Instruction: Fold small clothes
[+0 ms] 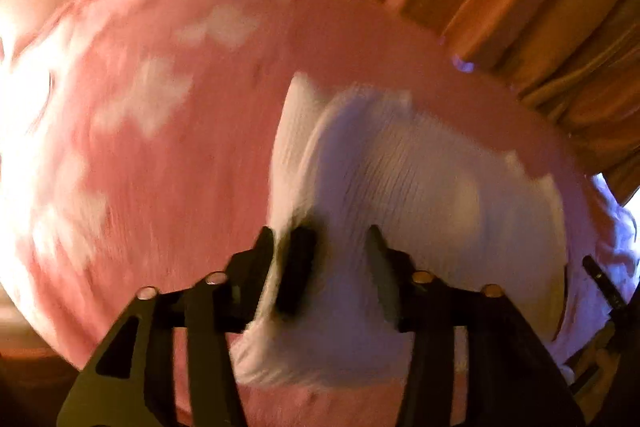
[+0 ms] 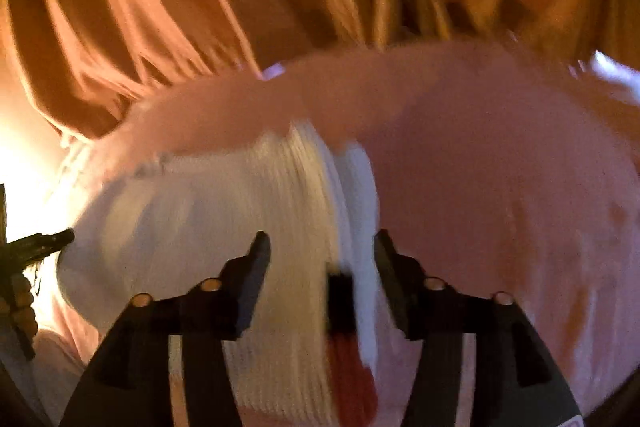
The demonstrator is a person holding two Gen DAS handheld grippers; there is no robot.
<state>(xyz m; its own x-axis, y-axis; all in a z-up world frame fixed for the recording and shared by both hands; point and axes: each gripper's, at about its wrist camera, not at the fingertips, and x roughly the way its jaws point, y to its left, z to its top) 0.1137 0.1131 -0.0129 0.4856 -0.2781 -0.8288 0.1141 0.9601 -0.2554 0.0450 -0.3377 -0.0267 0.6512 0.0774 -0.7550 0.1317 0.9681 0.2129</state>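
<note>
I am spreading both tongs, left [image 1: 320,247] and right [image 2: 320,251], open over the white ribbed garment [image 1: 400,179], gripping nothing. It is lying on the pink patterned surface [image 1: 160,147], each tong straddling an opposite edge, probably lining up a fold. Heavy blur.

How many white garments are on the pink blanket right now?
1: the white ribbed garment lies on the pink blanket between both grippers; blur may hide more.
</note>
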